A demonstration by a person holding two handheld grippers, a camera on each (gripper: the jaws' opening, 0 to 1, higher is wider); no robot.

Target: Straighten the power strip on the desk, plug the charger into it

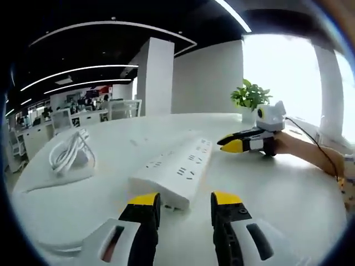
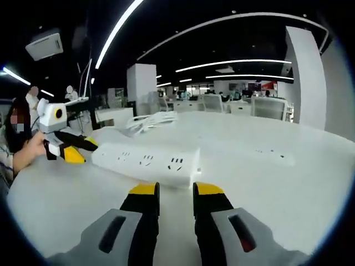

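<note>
One long white plastic power strip [image 1: 176, 166] lies flat mid-table [image 1: 288, 194] — one coiled white charger cable [image 1: 69, 152] well apart. Two yellow-tipped tools: left tool [image 1: 186, 206] and right tool [image 2: 176, 194], both open, empty.

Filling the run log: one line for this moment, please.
left tool: open, empty | right tool: open, empty | power strip: on desk, untouched
</note>
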